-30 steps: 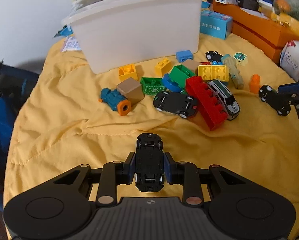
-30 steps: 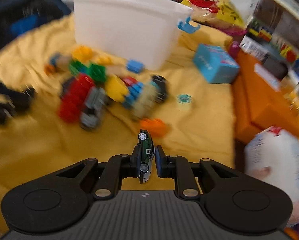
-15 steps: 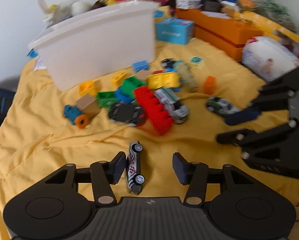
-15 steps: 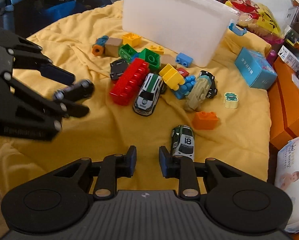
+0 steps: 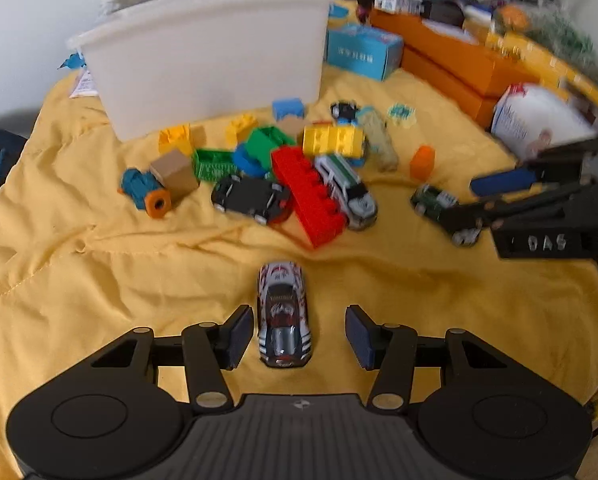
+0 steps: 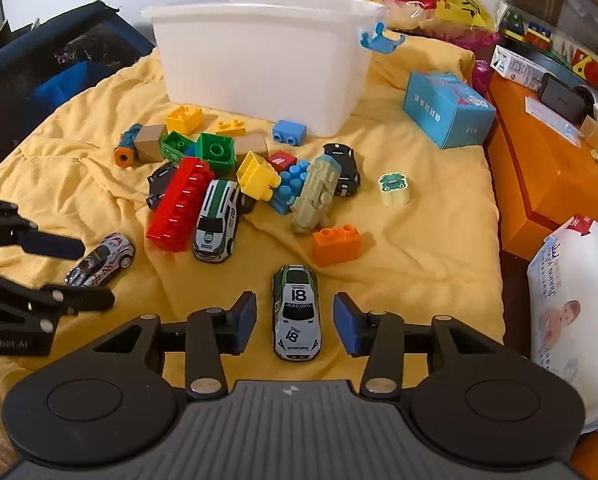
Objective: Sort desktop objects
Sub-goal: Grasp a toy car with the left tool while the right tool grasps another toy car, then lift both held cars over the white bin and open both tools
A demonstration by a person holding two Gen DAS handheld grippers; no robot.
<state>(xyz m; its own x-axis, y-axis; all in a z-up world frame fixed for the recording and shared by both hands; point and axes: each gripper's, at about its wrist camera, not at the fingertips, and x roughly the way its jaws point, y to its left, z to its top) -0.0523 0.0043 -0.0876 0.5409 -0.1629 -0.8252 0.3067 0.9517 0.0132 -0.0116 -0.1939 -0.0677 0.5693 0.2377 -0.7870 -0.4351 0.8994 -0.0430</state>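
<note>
Both toy cars have left the grippers since a second ago, when each sat pinched between blue pads; now each stands on its wheels on the yellow blanket [image 6: 427, 240]. On the left, the left gripper [image 5: 299, 336] is spread wide, released, and the white and red car [image 5: 284, 318] sits between its pads, close to the left one and touching neither, nose pointing away toward the pile. In the right wrist view the same car [image 6: 101, 260] lies between the left gripper's fingers at the picture's left edge. Further right, the right gripper [image 6: 295, 322] is likewise open, with the green and white number 18 car [image 6: 297, 312] standing free between its pads, its nose toward the camera. Beyond both cars lies the heap of blocks: a long red brick [image 6: 179, 204] beside a green and white van [image 6: 216, 220], then a black car [image 6: 343, 168], with an orange brick [image 6: 336, 241] nearer the right gripper. Behind the heap stands the white bin [image 6: 267, 60], and right of it a blue box [image 6: 447, 110].
</note>
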